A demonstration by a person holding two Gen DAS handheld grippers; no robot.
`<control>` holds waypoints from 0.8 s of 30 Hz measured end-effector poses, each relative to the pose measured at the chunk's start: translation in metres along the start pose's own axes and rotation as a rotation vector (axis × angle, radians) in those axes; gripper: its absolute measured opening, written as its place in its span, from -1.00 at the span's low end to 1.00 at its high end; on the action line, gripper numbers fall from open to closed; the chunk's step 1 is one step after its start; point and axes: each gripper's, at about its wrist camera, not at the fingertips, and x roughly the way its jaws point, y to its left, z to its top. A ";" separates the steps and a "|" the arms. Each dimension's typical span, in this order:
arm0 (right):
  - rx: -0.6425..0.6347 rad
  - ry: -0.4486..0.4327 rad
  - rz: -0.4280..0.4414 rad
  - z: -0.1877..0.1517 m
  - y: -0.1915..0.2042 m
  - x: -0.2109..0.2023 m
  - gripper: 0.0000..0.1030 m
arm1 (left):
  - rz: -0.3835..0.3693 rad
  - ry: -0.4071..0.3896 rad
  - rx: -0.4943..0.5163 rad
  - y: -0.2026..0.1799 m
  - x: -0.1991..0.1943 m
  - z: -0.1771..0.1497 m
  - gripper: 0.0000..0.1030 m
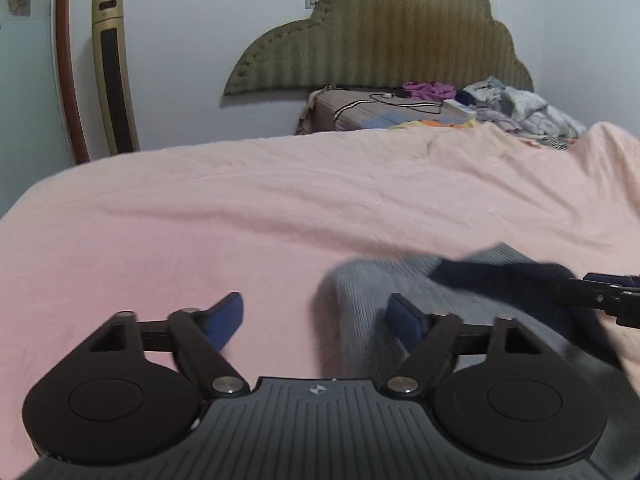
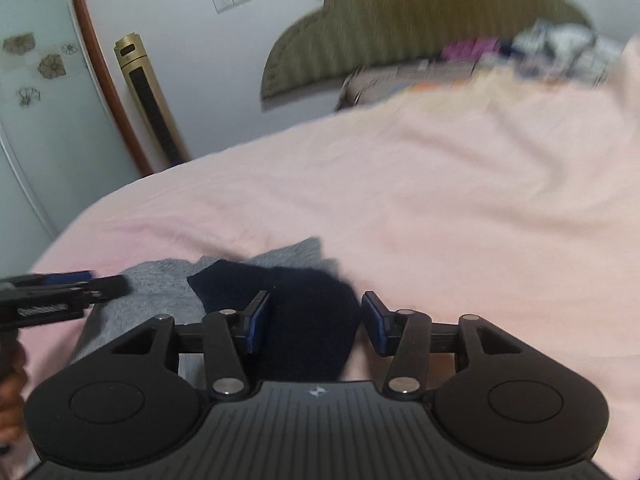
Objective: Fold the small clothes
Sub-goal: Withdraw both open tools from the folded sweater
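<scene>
On soft pink sheet (image 1: 240, 208), ribbed grey sock (image 1: 360, 304) w/ fuzzy navy toe, left gripper (image 1: 316, 316) wide, right gripper (image 2: 316, 320) apart, both empty

Both wrist views low over pink bed (image 1: 280, 200), facing headboard (image 1: 400, 40), sharing socks (image 2: 312, 312)

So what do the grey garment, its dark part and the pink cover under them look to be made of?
Grey garment: looks like a soft ribbed knit, matte; fine parallel ridges show. Dark navy part: thicker and fuzzier, maybe fleece or heavy knit; it reflects almost nothing, and blur hides the weave. Pink cover: smooth matte woven sheet, probably cotton or a blend, with shallow soft creases.
</scene>
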 end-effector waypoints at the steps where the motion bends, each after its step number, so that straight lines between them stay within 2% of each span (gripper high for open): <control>1: -0.024 -0.003 0.010 -0.004 0.004 -0.012 0.12 | -0.010 0.011 -0.004 0.000 -0.011 -0.008 0.68; 3: -0.053 0.014 0.073 -0.015 0.009 -0.029 0.23 | -0.024 0.036 0.004 -0.003 -0.029 -0.026 0.81; 5: -0.075 0.056 0.117 -0.026 0.012 -0.034 0.24 | -0.018 0.048 0.015 -0.006 -0.045 -0.045 0.82; 8: -0.143 0.091 0.043 -0.047 0.019 -0.035 0.25 | 0.022 0.026 0.076 -0.011 -0.063 -0.069 0.83; 10: -0.134 0.074 -0.014 -0.053 0.018 -0.036 0.44 | 0.070 0.025 0.121 -0.014 -0.065 -0.078 0.85; 11: -0.093 0.070 -0.020 -0.053 0.016 -0.039 0.44 | 0.084 0.037 0.115 -0.013 -0.067 -0.080 0.84; 13: -0.023 0.041 0.006 -0.053 0.014 -0.052 0.44 | 0.061 0.045 0.056 -0.006 -0.076 -0.083 0.84; 16: -0.012 0.038 0.056 -0.062 0.019 -0.062 0.45 | 0.046 0.055 -0.004 -0.002 -0.085 -0.086 0.84; 20: -0.015 0.088 -0.018 -0.077 0.033 -0.056 0.45 | 0.071 0.088 -0.031 -0.004 -0.083 -0.091 0.84; 24: 0.020 0.077 -0.020 -0.083 0.036 -0.065 0.54 | 0.068 0.095 -0.062 -0.004 -0.089 -0.092 0.89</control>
